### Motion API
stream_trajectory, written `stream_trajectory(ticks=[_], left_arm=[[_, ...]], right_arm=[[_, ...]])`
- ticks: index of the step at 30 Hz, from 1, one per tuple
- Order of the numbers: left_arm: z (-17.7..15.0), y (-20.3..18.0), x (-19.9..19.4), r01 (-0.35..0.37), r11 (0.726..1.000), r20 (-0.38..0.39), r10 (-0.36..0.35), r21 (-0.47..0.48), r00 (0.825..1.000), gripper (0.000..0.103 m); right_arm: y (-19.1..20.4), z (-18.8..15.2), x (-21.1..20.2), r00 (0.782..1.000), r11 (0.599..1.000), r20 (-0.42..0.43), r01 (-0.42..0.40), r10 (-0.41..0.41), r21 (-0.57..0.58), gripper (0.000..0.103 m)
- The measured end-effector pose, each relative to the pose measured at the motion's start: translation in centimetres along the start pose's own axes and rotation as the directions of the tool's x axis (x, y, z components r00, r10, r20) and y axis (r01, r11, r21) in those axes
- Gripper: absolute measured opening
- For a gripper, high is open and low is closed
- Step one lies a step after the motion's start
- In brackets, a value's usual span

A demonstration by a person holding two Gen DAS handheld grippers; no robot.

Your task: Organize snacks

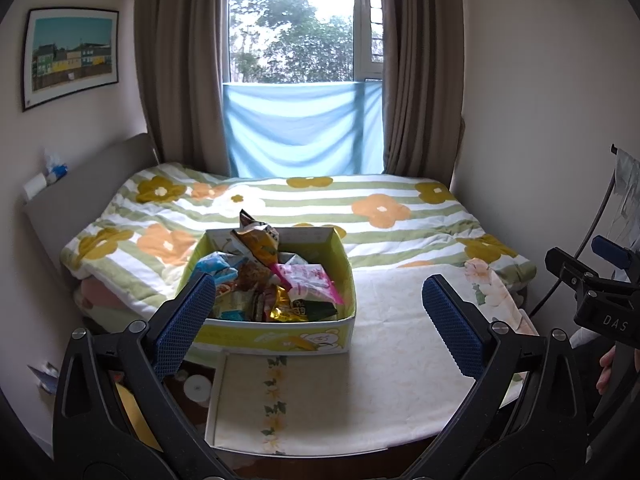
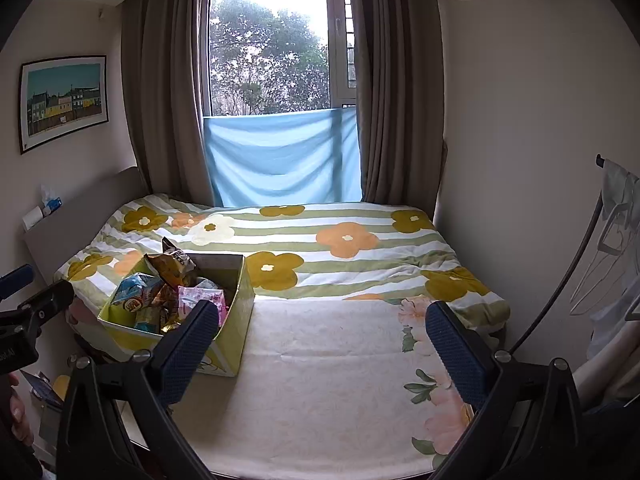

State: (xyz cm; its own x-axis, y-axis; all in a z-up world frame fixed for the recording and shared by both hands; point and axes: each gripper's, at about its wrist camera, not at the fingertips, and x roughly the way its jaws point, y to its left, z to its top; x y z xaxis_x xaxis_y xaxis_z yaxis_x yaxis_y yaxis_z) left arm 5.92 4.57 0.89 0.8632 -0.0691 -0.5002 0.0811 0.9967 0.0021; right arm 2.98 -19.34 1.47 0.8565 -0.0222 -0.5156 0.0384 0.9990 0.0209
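Note:
A green and white cardboard box [image 1: 280, 336] sits on the bed near its front left. It holds several snack packets, among them a pink one [image 1: 310, 284], a brown-yellow one [image 1: 256, 242] sticking up, and a light blue one [image 1: 214, 266]. My left gripper [image 1: 318, 328] is open and empty, held just before the box. The box shows at the left in the right wrist view [image 2: 236, 320], with the pink packet [image 2: 202, 296] inside. My right gripper [image 2: 320, 352] is open and empty above the cream sheet, to the right of the box.
The bed carries a flower-striped quilt [image 1: 360, 216] at the back and a cream sheet [image 2: 328, 380] in front. A grey headboard [image 1: 80, 192] stands at the left, a wall at the right. A window with curtains [image 1: 180, 60] is behind. A hanger rack [image 2: 612, 240] stands at right.

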Motion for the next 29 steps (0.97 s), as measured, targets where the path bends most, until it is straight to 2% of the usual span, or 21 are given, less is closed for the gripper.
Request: stream_trajectory(ticks=[16,24,29], left_arm=[[-0.29,-0.13,-0.33,-0.023,1.000,0.006,0.023,0.006,1.000,0.103],[-0.25,-0.09,-0.83,-0.077,0.997,0.044,0.077,-0.003,0.996,0.103],[-0.29,0.14,-0.55,-0.070,0.997,0.050,0.071,-0.007,0.996,0.103]], right_arm=[[-0.09,0.00,0.09,1.000,1.000,-0.001,0.000,0.000,-0.002,0.103],[-0.10,-0.11,0.08,1.000,1.000,0.002,0.000,0.000,-0.002,0.103],[-0.17,-0.17,0.12,1.000,1.000,0.000,0.000,0.000,-0.001,0.103]])
